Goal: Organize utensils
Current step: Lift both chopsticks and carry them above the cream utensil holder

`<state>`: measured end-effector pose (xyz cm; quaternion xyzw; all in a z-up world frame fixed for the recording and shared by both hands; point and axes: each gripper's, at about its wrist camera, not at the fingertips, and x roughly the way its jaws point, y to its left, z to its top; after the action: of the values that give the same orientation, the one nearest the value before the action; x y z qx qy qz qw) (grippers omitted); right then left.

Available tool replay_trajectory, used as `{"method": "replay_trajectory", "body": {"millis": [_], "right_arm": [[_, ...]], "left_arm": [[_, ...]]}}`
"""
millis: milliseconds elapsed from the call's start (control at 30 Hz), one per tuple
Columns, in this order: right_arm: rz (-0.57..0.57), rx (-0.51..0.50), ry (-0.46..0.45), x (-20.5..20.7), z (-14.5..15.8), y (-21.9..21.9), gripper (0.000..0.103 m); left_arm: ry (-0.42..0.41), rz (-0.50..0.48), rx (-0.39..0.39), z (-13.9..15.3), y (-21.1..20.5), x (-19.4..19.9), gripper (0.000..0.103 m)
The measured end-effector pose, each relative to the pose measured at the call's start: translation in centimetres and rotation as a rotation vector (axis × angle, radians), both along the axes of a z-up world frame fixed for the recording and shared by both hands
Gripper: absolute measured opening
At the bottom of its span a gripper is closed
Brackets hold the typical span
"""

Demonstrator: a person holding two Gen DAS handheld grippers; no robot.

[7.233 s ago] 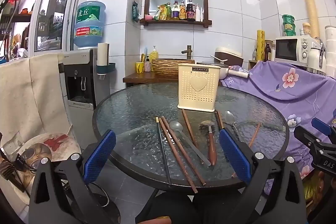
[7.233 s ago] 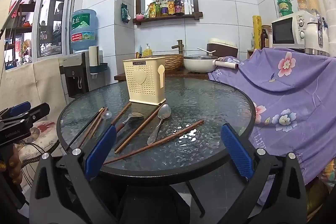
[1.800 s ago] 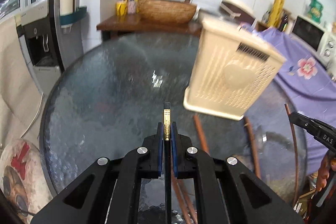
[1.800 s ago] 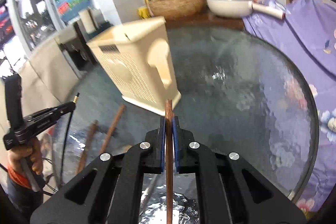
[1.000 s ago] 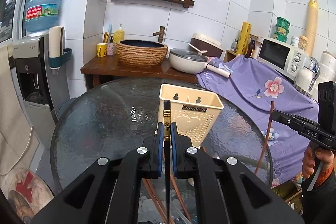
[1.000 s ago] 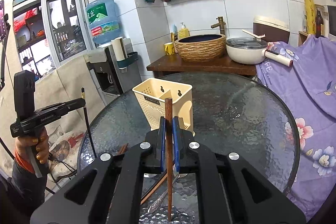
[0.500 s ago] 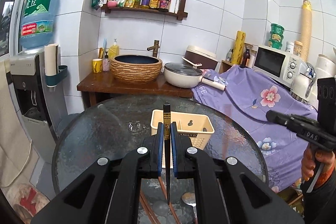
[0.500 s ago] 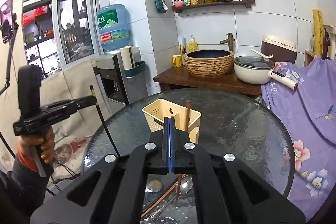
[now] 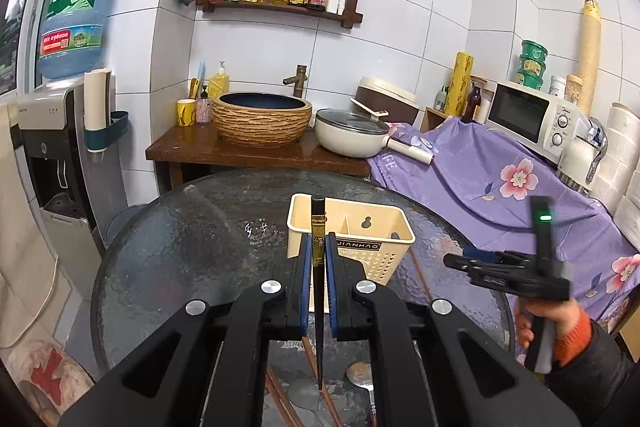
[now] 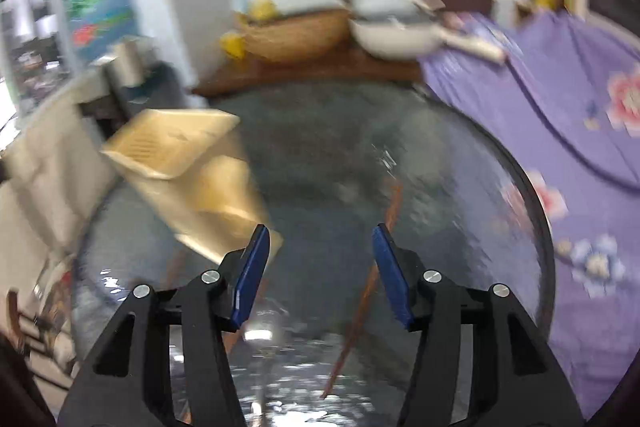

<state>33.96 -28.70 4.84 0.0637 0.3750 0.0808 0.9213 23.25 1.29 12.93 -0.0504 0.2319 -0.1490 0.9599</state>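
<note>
My left gripper (image 9: pixel 317 247) is shut on a black chopstick (image 9: pixel 318 227) with a gold band, held upright above the cream utensil holder (image 9: pixel 372 247) on the round glass table (image 9: pixel 192 247). My right gripper (image 10: pixel 318 259) is open and empty, low over the table; it also shows at the right of the left wrist view (image 9: pixel 460 261). The right wrist view is blurred. It shows the holder (image 10: pixel 188 167) at the left and a brown chopstick (image 10: pixel 372 279) lying on the glass behind the right finger. More chopsticks (image 9: pixel 280 395) and a spoon (image 9: pixel 362 377) lie near the table's front.
A purple flowered cloth (image 9: pixel 500 179) covers furniture at the right, with a microwave (image 9: pixel 528 115) on it. A wooden counter (image 9: pixel 248 151) with a basin and pan stands behind the table. A water dispenser (image 9: pixel 52 131) stands at the left.
My right gripper has opened and dropped low toward the table, swinging right. The brown chopstick it held earlier is no longer in it. My left gripper holds the black chopstick over the holder.
</note>
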Motion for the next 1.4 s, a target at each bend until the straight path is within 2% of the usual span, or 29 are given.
{"method": "replay_trajectory", "body": {"millis": [167, 200, 267, 400, 500, 600, 700, 767, 933, 1133, 1400], "right_arm": [[-0.144, -0.050, 0.139, 4.4, -4.3, -2.7, 0.051], [-0.163, -0.096, 0.169, 5.6, -5.2, -2.8, 0.050], [-0.197, -0.165, 0.196, 6.9, -6.3, -2.9, 0.045], [-0.262, -0.229, 0.254, 9.5, -7.9, -4.1, 0.044], [-0.278, -0.200, 0.289, 10.8, -8.6, -5.6, 0.040], [-0.293, -0.134, 0.299, 11.2, -8.8, -6.8, 0.035], [-0.290, -0.113, 0.297, 11.7, -9.4, -7.6, 0.026], [-0.291, -0.111, 0.300, 11.5, -9.6, -7.7, 0.018], [-0.264, -0.152, 0.309, 11.6, -9.7, -7.0, 0.009], [-0.223, -0.174, 0.310, 11.5, -9.6, -6.2, 0.007], [-0.168, -0.112, 0.253, 9.5, -8.4, -5.4, 0.007]], "left_arm": [[0.002, -0.003, -0.004, -0.1, -0.1, 0.0, 0.007], [0.002, -0.005, -0.002, 0.0, -0.1, 0.0, 0.007], [0.002, -0.007, 0.000, 0.0, -0.2, 0.0, 0.007], [0.004, -0.010, 0.004, -0.1, -0.3, 0.0, 0.007], [0.008, -0.011, 0.009, -0.3, -0.2, 0.1, 0.007], [0.010, -0.014, 0.010, -0.3, -0.2, 0.1, 0.007], [0.005, -0.014, 0.015, -0.3, -0.4, 0.1, 0.007], [0.003, -0.014, 0.014, -0.3, -0.5, 0.2, 0.007], [0.004, -0.015, 0.014, -0.3, -0.5, 0.2, 0.007], [-0.001, 0.002, 0.026, -0.2, -0.7, 0.3, 0.007], [-0.004, 0.009, 0.029, 0.1, -0.9, 0.4, 0.007]]}}
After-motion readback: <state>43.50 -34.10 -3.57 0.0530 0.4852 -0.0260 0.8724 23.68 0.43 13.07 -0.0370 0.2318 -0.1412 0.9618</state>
